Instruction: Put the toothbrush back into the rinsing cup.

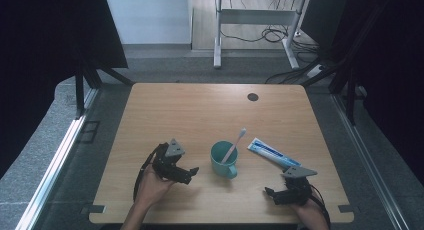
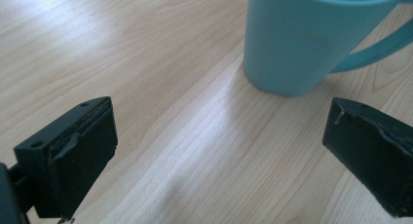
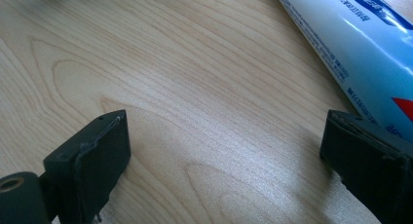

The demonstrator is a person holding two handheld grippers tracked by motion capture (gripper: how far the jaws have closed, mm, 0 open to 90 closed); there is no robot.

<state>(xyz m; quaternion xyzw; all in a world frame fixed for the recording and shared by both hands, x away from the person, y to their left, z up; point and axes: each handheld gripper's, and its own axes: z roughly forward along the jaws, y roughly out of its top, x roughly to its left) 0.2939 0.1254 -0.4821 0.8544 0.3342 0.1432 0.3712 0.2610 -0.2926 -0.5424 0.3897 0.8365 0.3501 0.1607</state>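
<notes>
A teal mug [image 1: 223,158] stands near the front middle of the wooden table [image 1: 200,115], with a toothbrush [image 1: 234,144] leaning out of it to the right. In the left gripper view the mug [image 2: 302,39] rises just ahead of the jaws, handle to the right. A blue and white toothpaste tube [image 1: 272,153] lies flat to the mug's right. My left gripper [image 1: 192,174] is open, left of the mug, with nothing in it. Near the front right, my right gripper [image 1: 271,192] is open and empty, the tube [image 3: 350,48] beside its right jaw.
A dark round grommet [image 1: 252,97] sits in the table's far right part. Beyond the table stand a white desk frame [image 1: 218,35] and loose cables [image 1: 280,35] on the floor. Dark curtains flank both sides.
</notes>
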